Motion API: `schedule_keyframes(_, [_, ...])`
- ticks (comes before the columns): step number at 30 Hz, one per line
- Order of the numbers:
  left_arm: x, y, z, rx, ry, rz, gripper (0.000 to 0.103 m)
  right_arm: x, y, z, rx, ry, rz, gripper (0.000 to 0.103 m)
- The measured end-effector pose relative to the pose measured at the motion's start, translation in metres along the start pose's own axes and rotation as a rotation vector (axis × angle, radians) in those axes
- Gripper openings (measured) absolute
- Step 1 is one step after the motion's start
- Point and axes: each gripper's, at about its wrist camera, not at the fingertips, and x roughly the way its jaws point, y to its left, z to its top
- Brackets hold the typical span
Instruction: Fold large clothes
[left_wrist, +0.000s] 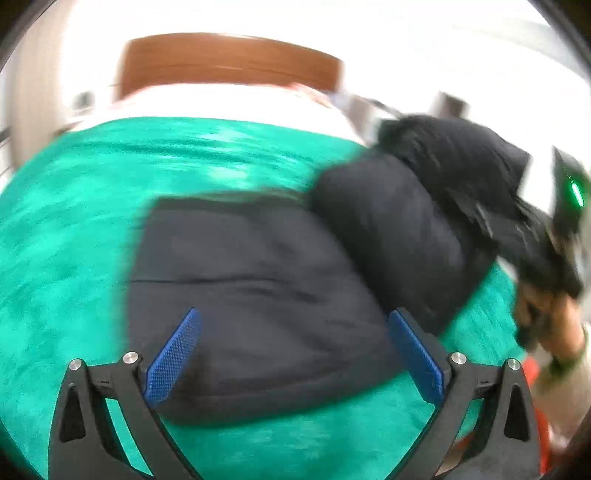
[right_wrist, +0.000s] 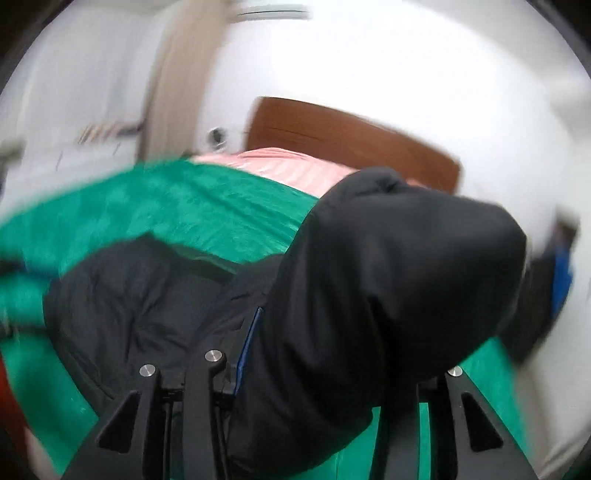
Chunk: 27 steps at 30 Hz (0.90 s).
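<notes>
Nearest the left camera, the left gripper hangs with its 2 blue ridged pads spread wide and empty above the dark navy padded jacket. That jacket lies partly folded on the green fleece blanket, probably spread as a folding surface. Beside it, the right gripper is clamped on a raised fold of the jacket, seemingly to carry it across. Beyond stands the brown wooden headboard.
</notes>
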Motion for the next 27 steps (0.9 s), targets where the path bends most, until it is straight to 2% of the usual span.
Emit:
schedule_keyframes(2, [-0.020,0.040,-0.001,-0.109,-0.050,0.058,0.101,0.004,0.045,0.014,-0.168,-0.020,0.009,0.043])
schedule_keyframes(6, [-0.042,0.096,-0.006,-0.256,-0.108,0.127,0.101,0.020,0.138,0.024,-0.480,-0.030,0.075,0.043])
schedule_keyframes(9, [-0.049,0.126,-0.009,-0.345,-0.120,0.149,0.101,0.034,0.191,0.013,-0.623,-0.013,0.134,0.043])
schedule_keyframes(11, [-0.046,0.138,-0.015,-0.384,-0.108,0.140,0.101,0.039,0.213,0.004,-0.689,-0.027,0.125,0.043])
schedule_keyframes(13, [-0.043,0.144,-0.020,-0.383,-0.095,0.099,0.101,0.040,0.219,0.002,-0.687,-0.034,0.116,0.043])
schedule_keyframes(14, [-0.042,0.142,-0.013,-0.364,-0.091,0.042,0.101,0.040,0.216,0.003,-0.664,-0.035,0.116,0.044])
schedule_keyframes(15, [-0.048,0.144,-0.003,-0.350,-0.089,0.002,0.101,0.041,0.212,0.000,-0.655,-0.038,0.114,0.044])
schedule_keyframes(16, [-0.042,0.137,0.010,-0.321,-0.078,-0.070,0.101,0.042,0.209,-0.001,-0.650,-0.043,0.110,0.045])
schedule_keyframes(19, [-0.024,0.114,0.049,-0.225,-0.050,-0.194,0.102,0.042,0.207,-0.008,-0.647,-0.058,0.099,0.048])
schedule_keyframes(20, [-0.009,0.103,0.066,-0.179,-0.029,-0.219,0.102,0.039,0.208,-0.009,-0.648,-0.065,0.094,0.048])
schedule_keyframes(22, [0.022,0.086,0.091,-0.115,0.017,-0.216,0.102,0.036,0.212,-0.011,-0.646,-0.079,0.086,0.049])
schedule_keyframes(25, [0.078,0.070,0.118,-0.087,0.146,-0.225,0.101,0.027,0.222,-0.016,-0.609,-0.092,0.092,0.049])
schedule_keyframes(26, [0.093,0.067,0.121,-0.091,0.186,-0.224,0.098,0.025,0.223,-0.014,-0.596,-0.095,0.095,0.049])
schedule_keyframes(27, [0.103,0.065,0.121,-0.096,0.212,-0.230,0.074,0.022,0.222,-0.013,-0.582,-0.098,0.102,0.049])
